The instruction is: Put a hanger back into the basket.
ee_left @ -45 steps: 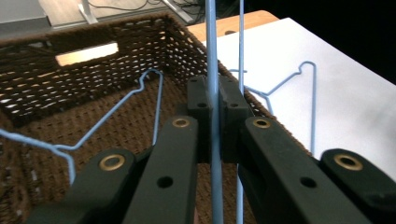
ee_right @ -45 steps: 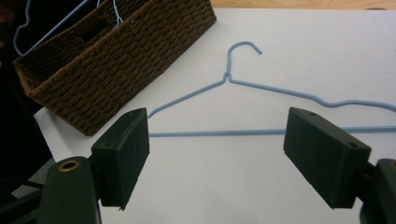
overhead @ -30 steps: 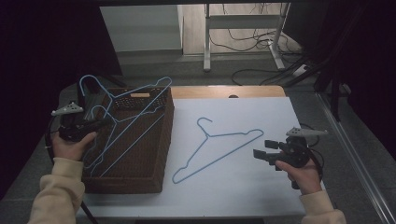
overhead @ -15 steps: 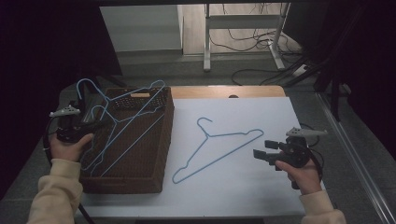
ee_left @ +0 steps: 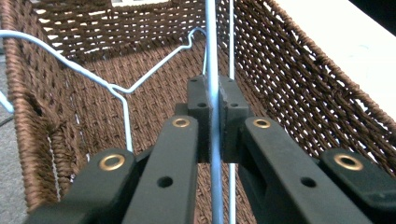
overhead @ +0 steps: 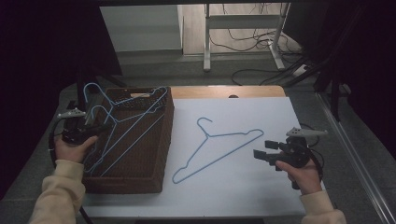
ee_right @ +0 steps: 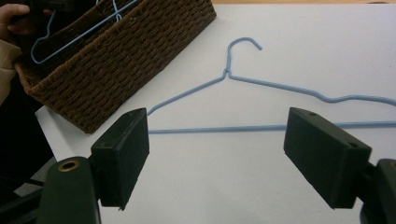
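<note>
White table: basket holds hangers.

Bare white tabletop around hanger; wicker basket walls block left.

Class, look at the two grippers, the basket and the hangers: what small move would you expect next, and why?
Probably the left gripper lifts its hanger a little higher out of the basket. Its jaws are shut on the hanger's wire, and the hanger leans partly over the basket rim beside another. One hanger already lies on the white table, and the right gripper waits open beside it.
</note>
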Demonstrator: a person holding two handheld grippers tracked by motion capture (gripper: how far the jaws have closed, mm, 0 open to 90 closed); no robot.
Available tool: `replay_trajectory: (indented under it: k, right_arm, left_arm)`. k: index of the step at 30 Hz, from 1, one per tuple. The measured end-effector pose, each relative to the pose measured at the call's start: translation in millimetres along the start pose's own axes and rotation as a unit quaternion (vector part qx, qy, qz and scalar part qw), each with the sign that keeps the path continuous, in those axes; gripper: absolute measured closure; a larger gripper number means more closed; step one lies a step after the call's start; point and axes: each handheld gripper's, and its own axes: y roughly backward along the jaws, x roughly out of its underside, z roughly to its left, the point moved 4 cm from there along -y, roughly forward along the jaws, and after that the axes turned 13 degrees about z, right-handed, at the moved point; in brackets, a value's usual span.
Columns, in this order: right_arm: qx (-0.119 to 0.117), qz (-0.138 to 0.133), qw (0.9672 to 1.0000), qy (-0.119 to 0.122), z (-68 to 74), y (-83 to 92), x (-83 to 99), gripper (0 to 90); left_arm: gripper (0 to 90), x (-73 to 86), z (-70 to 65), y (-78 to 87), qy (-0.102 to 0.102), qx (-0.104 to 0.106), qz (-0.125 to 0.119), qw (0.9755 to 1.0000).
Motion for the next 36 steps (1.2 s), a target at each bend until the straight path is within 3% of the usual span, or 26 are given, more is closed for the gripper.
replay_trajectory:
  k: [6,12,13,14,16,18,22,26,36]
  right_arm:
    - [0.000,0.001,1.0000,-0.001,0.3,-0.3,-0.1,22.1]
    - [0.000,0.000,1.0000,0.000,0.0,0.1,-0.2,22.1]
    - [0.000,0.000,1.0000,-0.001,0.0,0.1,-0.1,22.1]
    - [0.000,0.000,1.0000,-0.001,-0.1,0.1,-0.1,22.1]
    - [0.000,0.001,1.0000,-0.001,0.0,0.2,0.0,22.1]
    - [0.000,0.000,1.0000,-0.001,-0.2,0.1,0.0,22.0]
    - [0.000,0.002,1.0000,-0.001,-0.1,-0.2,-0.2,21.9]
    - [-0.002,0.004,1.0000,0.003,1.3,-0.8,-0.6,21.6]
    - [0.013,0.011,0.9998,0.007,0.1,-1.6,0.4,21.2]
  left_arm:
    - [86.2,3.1,-0.9,-4.6,-0.002,0.004,0.009,0.9999]
    - [86.0,8.5,0.8,-14.3,0.005,0.010,0.037,0.9992]
    - [83.0,9.4,3.6,-16.7,0.010,-0.020,0.036,0.9991]
    - [64.6,9.0,4.7,-16.6,0.016,-0.026,0.032,0.9990]
    - [45.3,7.7,5.8,-13.4,0.024,-0.019,0.020,0.9993]
    - [37.0,6.3,2.9,-8.8,0.017,-0.013,0.012,0.9997]
    - [32.6,3.3,-13.0,-2.5,-0.012,0.019,0.003,0.9997]
    - [29.8,2.7,-29.5,-1.6,-0.025,0.037,-0.001,0.9990]
    - [24.2,5.6,-74.8,0.5,-0.070,0.078,0.000,0.9944]
